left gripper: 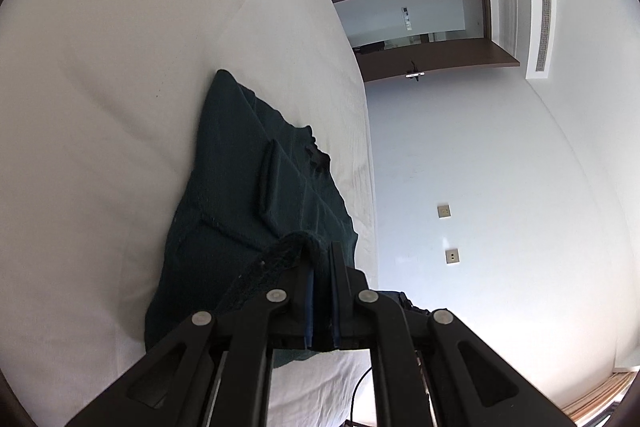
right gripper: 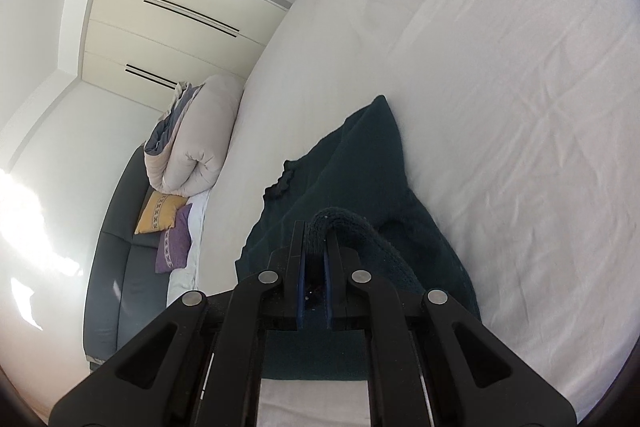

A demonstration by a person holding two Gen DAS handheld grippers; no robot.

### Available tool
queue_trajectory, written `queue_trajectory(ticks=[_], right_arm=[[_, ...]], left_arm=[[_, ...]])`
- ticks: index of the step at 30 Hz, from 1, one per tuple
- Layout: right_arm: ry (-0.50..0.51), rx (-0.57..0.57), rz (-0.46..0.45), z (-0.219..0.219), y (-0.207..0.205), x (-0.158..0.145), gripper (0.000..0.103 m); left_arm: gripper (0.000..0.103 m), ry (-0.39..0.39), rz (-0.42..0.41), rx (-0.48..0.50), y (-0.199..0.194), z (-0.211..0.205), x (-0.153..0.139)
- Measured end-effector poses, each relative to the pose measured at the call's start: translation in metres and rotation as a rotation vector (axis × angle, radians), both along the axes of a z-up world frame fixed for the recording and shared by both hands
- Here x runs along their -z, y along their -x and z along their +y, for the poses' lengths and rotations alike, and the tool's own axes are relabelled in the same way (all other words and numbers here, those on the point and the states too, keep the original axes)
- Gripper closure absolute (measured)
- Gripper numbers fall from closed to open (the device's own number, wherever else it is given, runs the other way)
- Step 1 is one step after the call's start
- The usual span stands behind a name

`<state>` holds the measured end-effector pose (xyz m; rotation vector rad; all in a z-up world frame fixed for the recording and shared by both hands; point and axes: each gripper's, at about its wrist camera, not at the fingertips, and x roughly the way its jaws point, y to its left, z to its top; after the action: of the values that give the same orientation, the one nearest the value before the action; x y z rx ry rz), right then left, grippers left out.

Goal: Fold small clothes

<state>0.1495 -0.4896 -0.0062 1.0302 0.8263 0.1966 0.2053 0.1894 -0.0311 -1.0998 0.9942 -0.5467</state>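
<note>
Basically no readable writing or labels anywhere. My left gripper (left gripper: 321, 259) is clamped on a thick ribbed knit edge of the dark green garment (left gripper: 240, 187); my right gripper (right gripper: 316, 231) is pinched on another rolled knit hem of the same piece. Garment is soft, coarse-knit, with a flat rectangular pocket-like patch (left gripper: 272, 179), draped from both grippers onto the white wrinkled bed sheet (right gripper: 500, 107), near the bed's edge.
</note>
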Motion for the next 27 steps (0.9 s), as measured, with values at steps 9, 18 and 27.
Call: queue_trajectory(ticks=[9, 18, 27], right_arm=[[0.027, 0.042, 0.039, 0.008, -0.109, 0.030, 0.097], [-0.002, 0.119, 0.137, -0.006, -0.194, 0.073, 0.096], [0.064, 0.084, 0.099, 0.004, -0.234, 0.091, 0.042]], left_arm=[[0.097, 0.033, 0.040, -0.052, -0.068, -0.005, 0.025], [0.096, -0.005, 0.103, -0.127, -0.122, -0.004, 0.065], [0.048, -0.105, 0.039, -0.081, -0.113, -0.013, 0.060]])
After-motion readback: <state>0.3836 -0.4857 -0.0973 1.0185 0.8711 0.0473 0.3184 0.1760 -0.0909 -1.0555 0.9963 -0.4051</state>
